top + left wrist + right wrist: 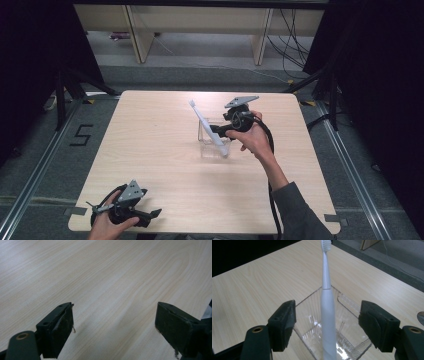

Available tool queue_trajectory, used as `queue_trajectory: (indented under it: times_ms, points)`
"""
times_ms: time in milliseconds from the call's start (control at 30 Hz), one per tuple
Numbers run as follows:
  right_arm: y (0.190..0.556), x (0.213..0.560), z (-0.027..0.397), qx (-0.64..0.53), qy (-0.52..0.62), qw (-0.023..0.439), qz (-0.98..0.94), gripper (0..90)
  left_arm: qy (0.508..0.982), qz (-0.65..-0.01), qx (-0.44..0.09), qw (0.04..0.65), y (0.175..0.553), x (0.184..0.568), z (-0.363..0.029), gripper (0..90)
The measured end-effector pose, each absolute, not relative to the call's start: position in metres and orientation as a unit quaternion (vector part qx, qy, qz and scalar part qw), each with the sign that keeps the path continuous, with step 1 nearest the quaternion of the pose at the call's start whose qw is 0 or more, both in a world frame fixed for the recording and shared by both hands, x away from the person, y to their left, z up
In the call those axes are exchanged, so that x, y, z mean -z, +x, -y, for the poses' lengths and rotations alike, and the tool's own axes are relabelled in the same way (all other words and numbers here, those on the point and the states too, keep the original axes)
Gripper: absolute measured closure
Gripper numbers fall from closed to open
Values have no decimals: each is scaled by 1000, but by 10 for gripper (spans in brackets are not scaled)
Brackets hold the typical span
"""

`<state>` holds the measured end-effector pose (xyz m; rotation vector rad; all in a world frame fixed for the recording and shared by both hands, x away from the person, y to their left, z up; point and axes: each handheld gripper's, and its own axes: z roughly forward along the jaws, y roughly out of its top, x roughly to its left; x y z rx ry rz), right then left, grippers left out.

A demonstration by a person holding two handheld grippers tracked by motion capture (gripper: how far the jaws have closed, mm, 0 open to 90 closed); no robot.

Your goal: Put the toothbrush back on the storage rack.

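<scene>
A white toothbrush stands tilted in a clear square cup near the middle of the desk, its bristle head up and leaning away toward the desk's far left. The toothbrush is the cup's sole content; its lower end rests inside, and its handle leans over the near rim.

The right gripper is released, its jaws spread wide on either side of the handle and touching neither it nor the cup. In the high view this gripper sits just beside the cup, held by the right hand. The left gripper is also released and holds nothing, with bare desk between its jaws; in the high view it rests at the near left edge, well apart from the cup.

Risks, as judged from this arrangement: the cup looks light and the leaning toothbrush loads one side, so a jaw that nudges the rim may tip or slide the cup. If the jaws close off-centre, the smooth round handle may swing aside instead of seating. No hand steadies the cup.
</scene>
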<state>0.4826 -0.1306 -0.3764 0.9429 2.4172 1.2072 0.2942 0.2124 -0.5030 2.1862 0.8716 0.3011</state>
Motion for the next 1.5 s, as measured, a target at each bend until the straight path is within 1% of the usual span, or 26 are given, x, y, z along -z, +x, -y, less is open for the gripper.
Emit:
queue_trajectory:
  times_ms: [33,67,367,433,500,633,733,800,833,867,900,933,1000,1033,1133,1167,1200,1233,1367,1500]
  points:
    - [483,377,132,-420,320,146,-837,307,853,-342,-117,376,294,503,-212,148]
    - [481,377,131,-421,325,137,-836,307,857,-339,-119,370,295,503,-213,149]
    - [473,377,140,-422,323,137,-836,307,857,-339,-119,369,295,503,-213,149]
    - [473,378,141,-427,317,148,-834,307,858,-338,-119,368,295,503,-213,148]
    - [469,378,143,-422,325,139,-835,307,857,-337,-117,371,295,503,-213,148]
    - [467,381,148,-422,315,145,-838,307,855,-341,-119,372,295,503,-214,148]
    - [465,382,149,-426,320,142,-834,306,860,-333,-123,367,295,502,-215,149]
    - [465,382,151,-421,323,139,-836,304,856,-336,-120,375,294,501,-214,148]
    - [465,382,152,-423,313,146,-837,301,856,-336,-120,374,295,501,-214,148]
    - [463,382,152,-423,324,142,-834,301,860,-334,-123,367,295,502,-215,148]
    - [463,381,153,-425,326,140,-833,301,856,-338,-121,373,295,502,-214,148]
    - [464,381,154,-428,317,153,-833,301,855,-338,-119,376,294,502,-213,149]
    - [464,381,154,-431,316,154,-831,300,857,-335,-120,373,294,501,-214,148]
    - [463,380,155,-425,322,144,-834,295,854,-337,-121,376,294,501,-214,149]
    - [462,381,156,-425,319,150,-833,290,856,-335,-123,374,294,501,-214,148]
    - [460,382,156,-427,322,146,-832,284,855,-334,-121,377,294,501,-214,149]
    - [460,383,157,-429,315,156,-832,281,855,-334,-120,377,294,501,-214,149]
    - [458,382,157,-429,324,150,-830,277,855,-335,-120,377,294,501,-214,148]
    - [456,383,160,-426,322,147,-832,269,855,-336,-119,377,294,501,-213,148]
    - [454,386,163,-428,315,153,-833,263,858,-333,-123,372,294,500,-215,148]
